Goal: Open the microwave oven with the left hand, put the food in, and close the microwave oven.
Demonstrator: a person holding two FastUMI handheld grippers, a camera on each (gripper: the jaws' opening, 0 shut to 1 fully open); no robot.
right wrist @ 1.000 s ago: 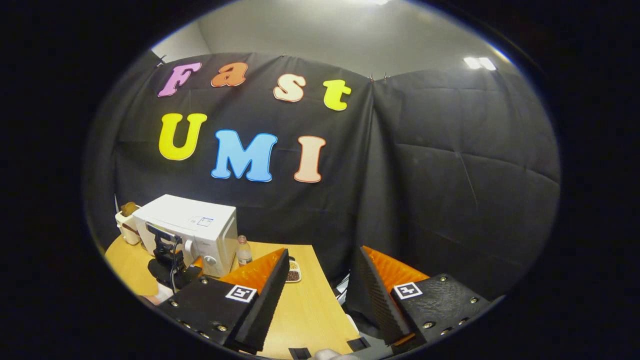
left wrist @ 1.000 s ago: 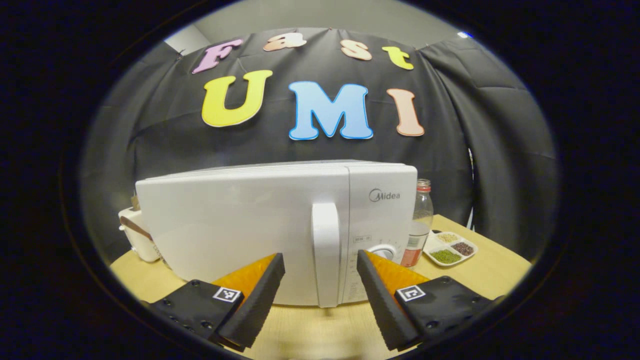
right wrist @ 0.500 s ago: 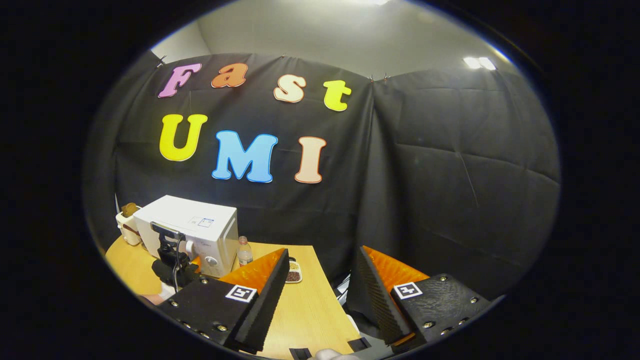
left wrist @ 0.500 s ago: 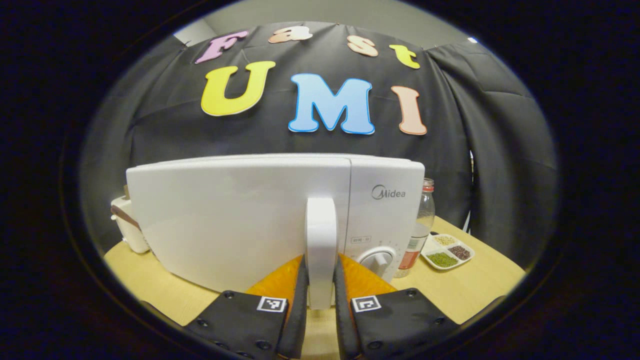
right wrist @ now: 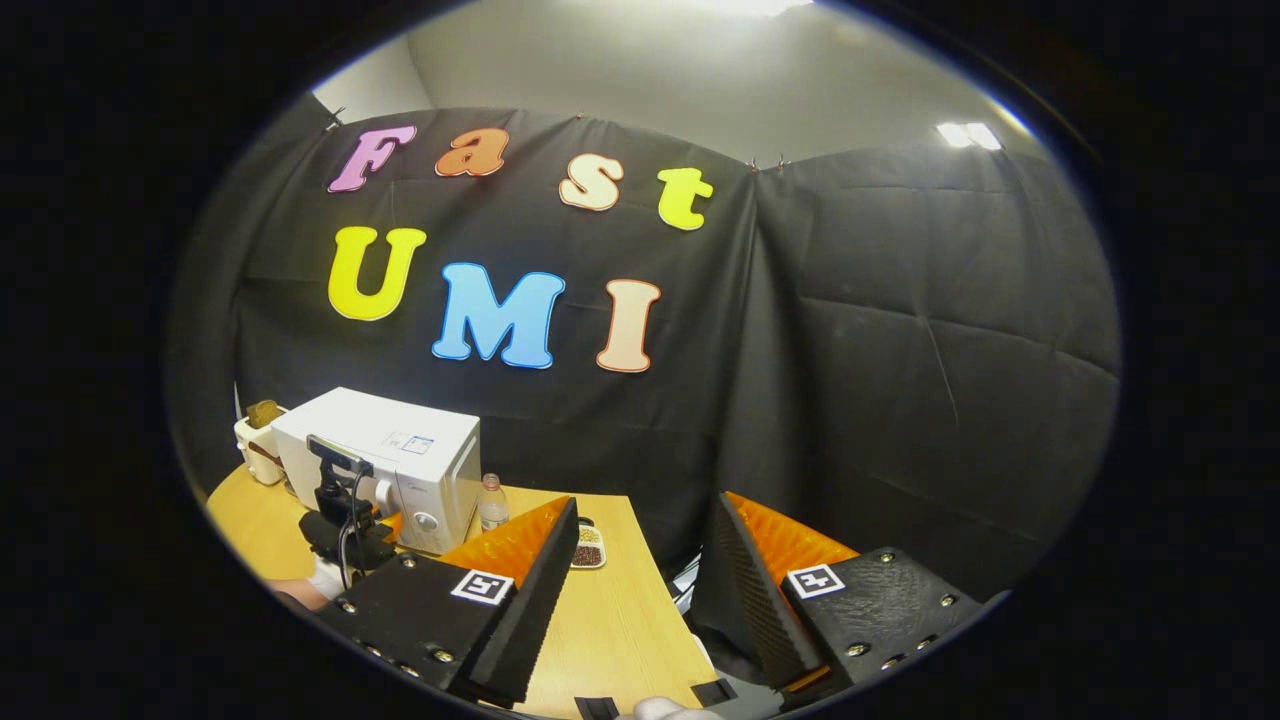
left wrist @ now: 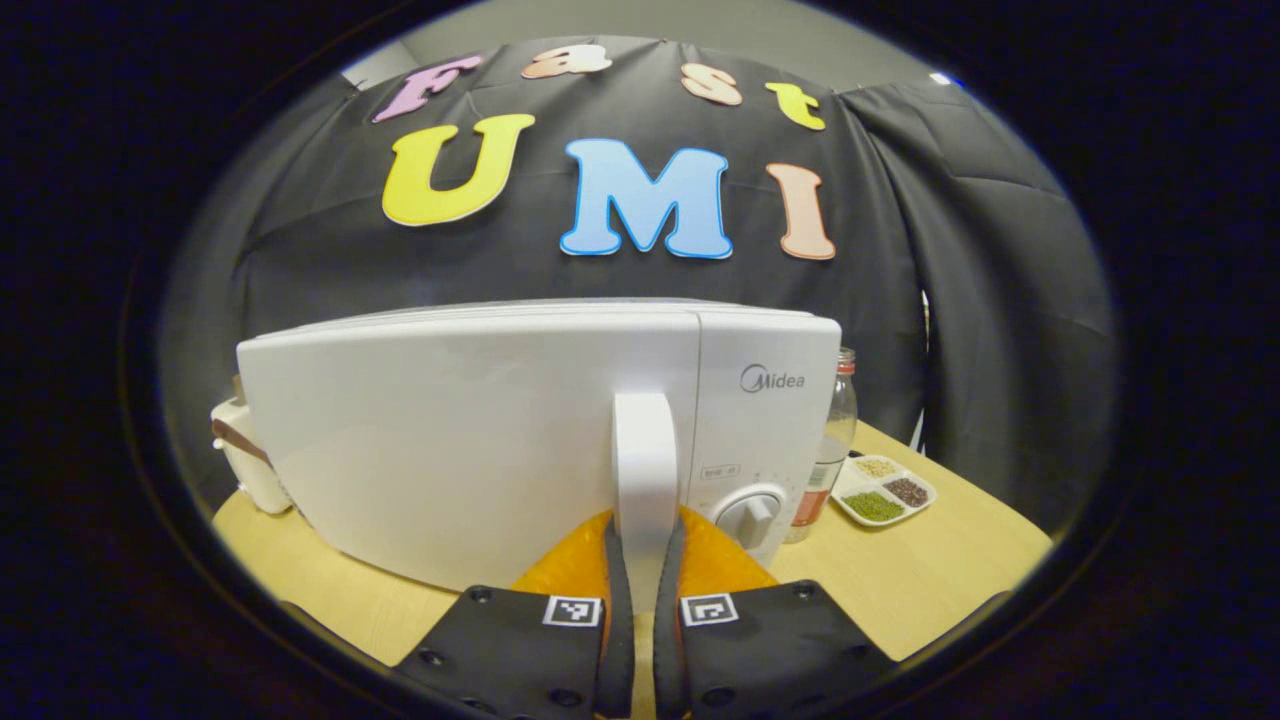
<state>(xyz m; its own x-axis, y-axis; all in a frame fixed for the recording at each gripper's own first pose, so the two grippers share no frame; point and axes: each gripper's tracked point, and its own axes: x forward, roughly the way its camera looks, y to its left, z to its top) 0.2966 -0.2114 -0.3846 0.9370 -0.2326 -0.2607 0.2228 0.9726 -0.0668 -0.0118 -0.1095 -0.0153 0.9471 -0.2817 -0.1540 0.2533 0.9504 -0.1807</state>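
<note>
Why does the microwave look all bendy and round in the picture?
In the left gripper view the fisheye lens curves the close microwave; its handle sits sharp between the hand-held gripper fingers. In the right gripper view it looks small, straighter, under bright ceiling lights.

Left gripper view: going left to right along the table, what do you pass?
Cream appliance → microwave door → door handle, with the left gripper shut on it → control dial → bottle → divided dish of grains.
</note>
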